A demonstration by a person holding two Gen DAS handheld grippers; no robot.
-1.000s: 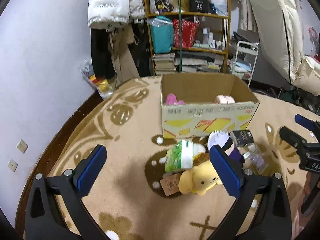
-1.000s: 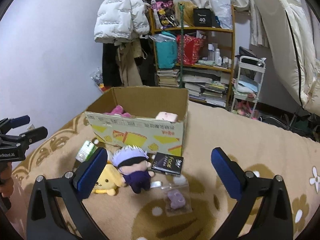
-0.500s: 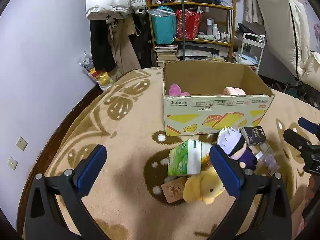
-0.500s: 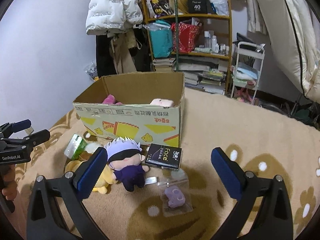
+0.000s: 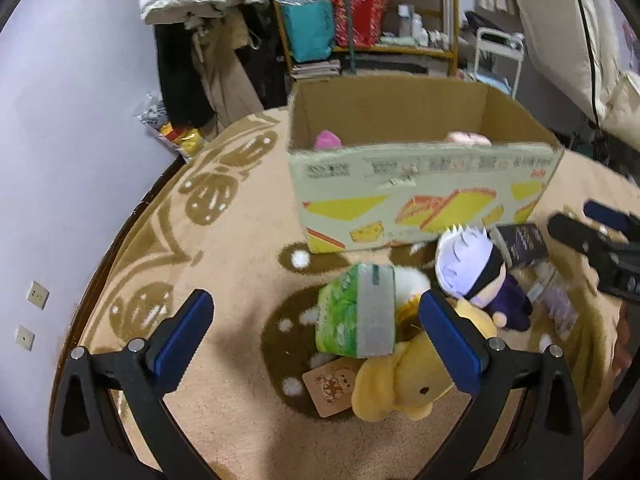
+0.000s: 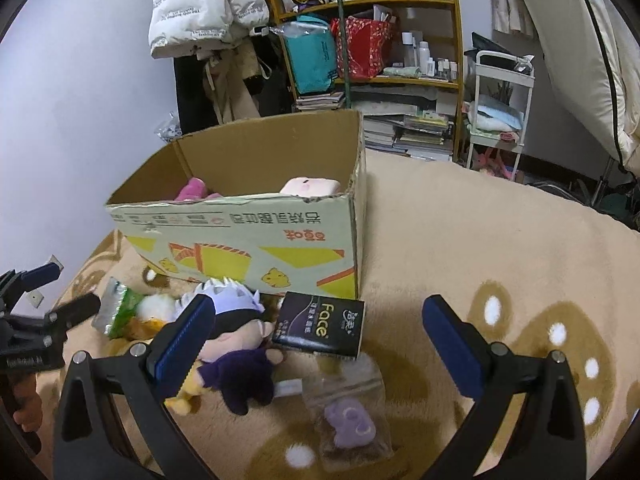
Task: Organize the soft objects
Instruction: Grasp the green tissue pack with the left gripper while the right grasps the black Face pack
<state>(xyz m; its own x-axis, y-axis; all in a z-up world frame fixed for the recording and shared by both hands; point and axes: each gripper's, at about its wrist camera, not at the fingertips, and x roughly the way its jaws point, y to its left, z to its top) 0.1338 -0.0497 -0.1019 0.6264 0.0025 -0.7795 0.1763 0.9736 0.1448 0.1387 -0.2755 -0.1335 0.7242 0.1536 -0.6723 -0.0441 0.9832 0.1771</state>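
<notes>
Fuzzy cloth rug [image 6: 460, 248], matt cardboard box [image 6: 256, 236], plush cloth doll [image 6: 236, 344], glossy plastic bag [image 6: 348, 416]

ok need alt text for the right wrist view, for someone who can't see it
Open right gripper hovers over a beige rug above a white-haired plush doll, a black Face box and a clear bag with a purple toy. Behind them stands an open cardboard box holding pink plush toys.

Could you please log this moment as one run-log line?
left gripper: open, over green pack | right gripper: open, near white-haired doll | cardboard box: holds two plushies
</notes>
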